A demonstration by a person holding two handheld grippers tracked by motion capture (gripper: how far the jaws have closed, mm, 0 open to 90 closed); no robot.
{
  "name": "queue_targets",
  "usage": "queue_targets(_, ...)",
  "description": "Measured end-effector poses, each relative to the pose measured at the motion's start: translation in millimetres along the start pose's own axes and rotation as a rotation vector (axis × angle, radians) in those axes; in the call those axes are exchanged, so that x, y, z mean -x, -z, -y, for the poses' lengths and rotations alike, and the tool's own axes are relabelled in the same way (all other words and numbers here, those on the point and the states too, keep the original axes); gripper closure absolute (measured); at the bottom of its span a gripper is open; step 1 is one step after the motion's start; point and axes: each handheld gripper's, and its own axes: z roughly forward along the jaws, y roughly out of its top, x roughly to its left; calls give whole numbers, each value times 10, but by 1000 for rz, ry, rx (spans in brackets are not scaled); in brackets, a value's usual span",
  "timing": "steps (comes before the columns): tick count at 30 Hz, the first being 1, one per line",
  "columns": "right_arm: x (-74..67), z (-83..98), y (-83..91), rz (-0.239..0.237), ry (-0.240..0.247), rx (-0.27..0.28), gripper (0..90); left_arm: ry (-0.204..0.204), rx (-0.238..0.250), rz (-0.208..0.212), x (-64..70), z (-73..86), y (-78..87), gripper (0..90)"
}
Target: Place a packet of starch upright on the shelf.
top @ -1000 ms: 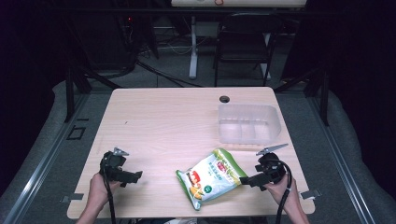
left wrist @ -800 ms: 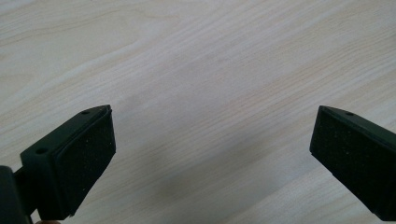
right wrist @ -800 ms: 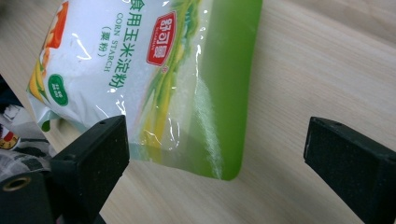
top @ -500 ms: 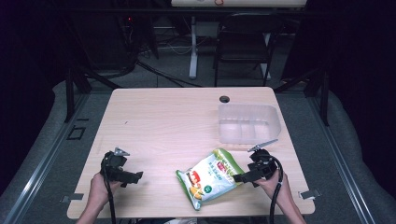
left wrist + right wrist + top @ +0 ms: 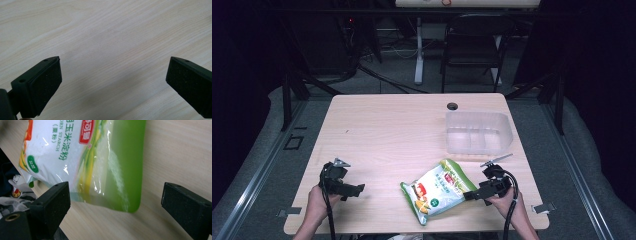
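In the high view, a green and white starch bag (image 5: 438, 194) is lying flat near the front edge of the wooden table (image 5: 402, 130), its printed face showing a red logo patch, though the writing is too small to read there. The right gripper (image 5: 470, 194) is resting just beside the bag's right end, its jaws pointing toward it, with the person's right hand (image 5: 507, 202) wrapping the handle from below. The left gripper (image 5: 357, 189) is sitting well apart from the bag at the front left, held low over bare wood by the left hand (image 5: 318, 202). A clear plastic container (image 5: 478, 131) is standing at the back right. In the left gripper view, the two black jaws are standing wide apart and holding nothing, with plain table grain (image 5: 107, 45) lying between them. In the right gripper view, the jaws are likewise spreading wide, gripping nothing, and the bag's green sealed end (image 5: 125, 165) is lying just ahead between them; the label is showing Chinese characters and the letters "RN STARCH" in green, beside a red logo patch.
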Motion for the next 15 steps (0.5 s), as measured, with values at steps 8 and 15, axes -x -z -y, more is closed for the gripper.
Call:
queue_targets(8,37,134,15,-70,-55,12,108,-8,-2,6,11,-10,-7,4)
queue_targets(15,27,111,-44,-134,-81,32,129,-12,-6,6,11,-12,-12,4)
